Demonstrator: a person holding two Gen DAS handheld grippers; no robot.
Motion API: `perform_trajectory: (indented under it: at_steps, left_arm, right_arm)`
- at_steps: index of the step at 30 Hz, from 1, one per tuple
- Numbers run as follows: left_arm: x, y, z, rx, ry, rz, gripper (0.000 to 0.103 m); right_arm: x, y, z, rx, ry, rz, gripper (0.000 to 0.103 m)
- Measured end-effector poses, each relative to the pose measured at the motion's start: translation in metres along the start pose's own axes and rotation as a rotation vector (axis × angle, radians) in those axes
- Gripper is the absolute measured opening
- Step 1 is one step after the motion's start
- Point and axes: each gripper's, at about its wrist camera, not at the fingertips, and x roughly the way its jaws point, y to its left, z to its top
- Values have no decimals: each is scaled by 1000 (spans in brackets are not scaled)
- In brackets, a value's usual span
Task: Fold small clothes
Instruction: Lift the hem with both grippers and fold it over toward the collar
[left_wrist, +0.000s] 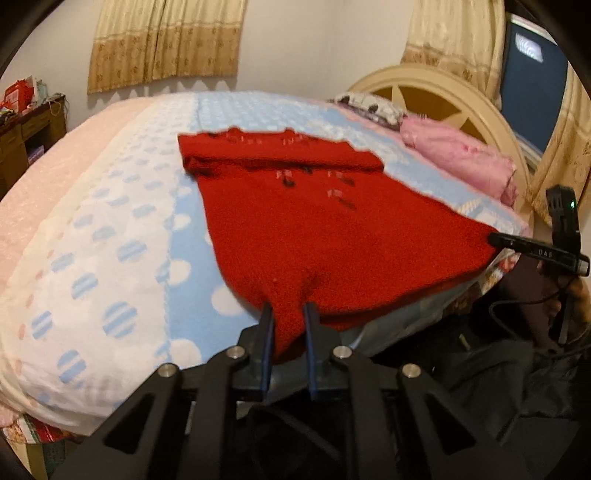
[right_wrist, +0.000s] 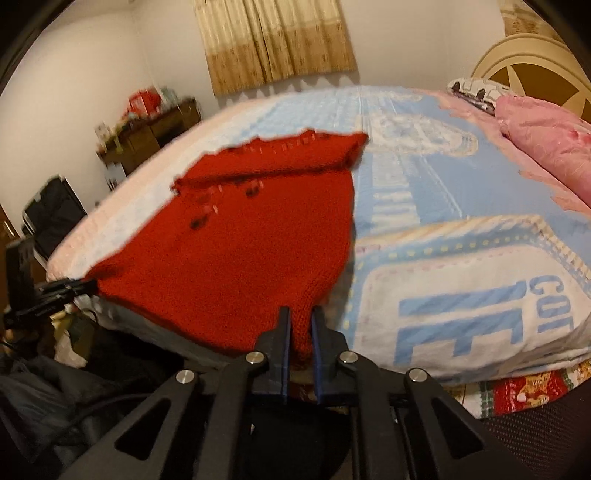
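Room: we see a bedroom with beige curtains (left_wrist: 166, 40) on the far wall, a dark wooden cabinet (left_wrist: 27, 129) at one side and a cream headboard (left_wrist: 436, 92) at the other.
Bed: we work at the near edge of the bed (left_wrist: 110, 229), which is covered by a blue and white blanket with dots and stripes; a pink pillow (left_wrist: 458, 155) lies at its headboard end.
Red knitted garment: we find the red knitted garment (left_wrist: 325, 229) spread flat across the middle of the bed, its far part folded over into a band, its near hem reaching the bed's near edge.
Left tool: our left tool (left_wrist: 289, 314) is clenched on the hem at one near corner, with red knit pinched between its fingers.
Right tool: our right tool (right_wrist: 301, 317) is likewise clenched on the hem at the other near corner, a fold of knit caught between its fingers.
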Motion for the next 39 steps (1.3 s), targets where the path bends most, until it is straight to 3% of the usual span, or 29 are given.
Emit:
perform_trajectory:
  at_steps: [7,8,11,14,19,23,30,39]
  left_arm:
    - [-15,10,29,-9,-82,-33,13]
    - [-15,11,35,-13,-90,-37,6]
    - [-17,16,49,-13,-118,-36,6]
    - [-14,20,61,-23,-124,-73,6]
    - [-5,24,60,13,-80,-39,6]
    - [-12,40,64,-65,-94,-63,6]
    - [-7,37,106,-41,-160,-75,6]
    - [13,57,157,-76,-176,-99,6]
  right_arm:
    - [-13,-9,22,62,-93,71,10]
    - [-14,-9,26,66,-104,79,10]
    - [-15,-8,41,57,-131,82,9]
    - [-13,-7,55,57,-150,100,9]
    - [-5,-4,73,43,-154,114,9]
    - [-5,-5,80,40,-162,122,9]
    - [-2,-4,115,29,-197,142,9]
    - [13,4,173,0,-212,157,9]
